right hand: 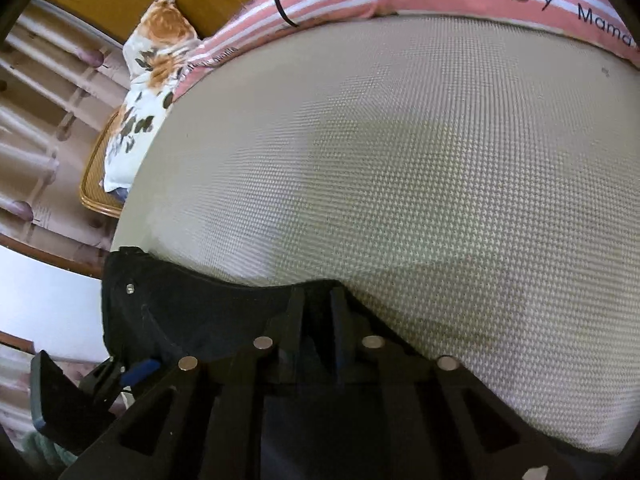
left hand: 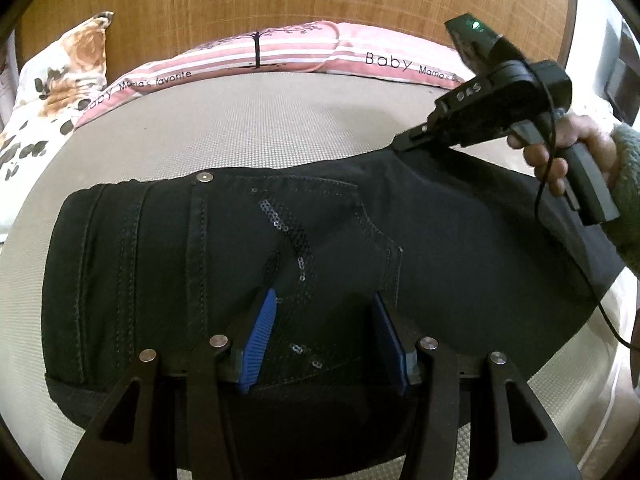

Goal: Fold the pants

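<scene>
Right tool (left hand: 404, 145) pinches the far edge of the black pants (left hand: 248, 256) on the bed (right hand: 400, 160); left tool (left hand: 324, 340) gapes over the pocket — soft, limp denim, best gripped at hems.

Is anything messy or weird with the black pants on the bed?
Nothing looks damaged. The pants lie mostly flat on the bed, but their far edge is lifted where the right gripper pinches it.

The pink striped pillow (left hand: 304, 46) at twelve o'clock reads "Baby Mama's favorite"; the right gripper (left hand: 402, 145) body at two o'clock bears "DAS"
</scene>
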A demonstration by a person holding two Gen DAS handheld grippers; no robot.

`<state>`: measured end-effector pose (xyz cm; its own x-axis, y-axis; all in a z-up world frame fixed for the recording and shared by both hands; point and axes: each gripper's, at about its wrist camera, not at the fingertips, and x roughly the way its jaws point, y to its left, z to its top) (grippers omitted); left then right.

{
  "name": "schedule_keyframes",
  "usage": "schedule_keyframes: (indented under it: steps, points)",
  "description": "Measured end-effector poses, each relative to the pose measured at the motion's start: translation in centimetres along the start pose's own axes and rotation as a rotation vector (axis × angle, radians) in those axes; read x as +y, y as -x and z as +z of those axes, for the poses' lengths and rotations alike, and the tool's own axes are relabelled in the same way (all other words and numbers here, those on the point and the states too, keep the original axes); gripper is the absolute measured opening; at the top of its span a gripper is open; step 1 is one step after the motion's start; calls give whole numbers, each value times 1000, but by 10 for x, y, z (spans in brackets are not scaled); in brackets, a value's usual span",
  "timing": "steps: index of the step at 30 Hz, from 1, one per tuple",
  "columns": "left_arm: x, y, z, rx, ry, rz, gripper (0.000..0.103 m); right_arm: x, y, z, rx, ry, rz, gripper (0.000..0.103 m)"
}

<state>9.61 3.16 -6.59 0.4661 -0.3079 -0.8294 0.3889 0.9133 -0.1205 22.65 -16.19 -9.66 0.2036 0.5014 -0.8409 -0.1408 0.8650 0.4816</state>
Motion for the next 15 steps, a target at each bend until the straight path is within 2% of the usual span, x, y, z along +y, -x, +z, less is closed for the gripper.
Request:
schedule_keyframes:
  steps: [2, 4, 6, 9, 13, 15]
  points:
    - [1, 4, 5, 5, 21, 9, 52, 0, 18, -2, -47, -14, -39, 35]
    - [4, 12, 10, -10, 42, 21, 52, 1, 43, -8, -115, -15, -54, 35]
    - [5, 23, 14, -43, 39, 6, 52, 5, 63, -19, -144, 4, -78, 35]
    - [4, 25, 14, -31, 7, 21, 52, 7, 81, -45, -127, 20, -138, 36]
    - [7, 8, 0, 70, 23, 58, 52, -8, 74, -78, -67, -1, -230, 36]
    - [4, 12, -8, 53, -11, 84, 52, -23, 66, -92, -42, -42, -275, 36]
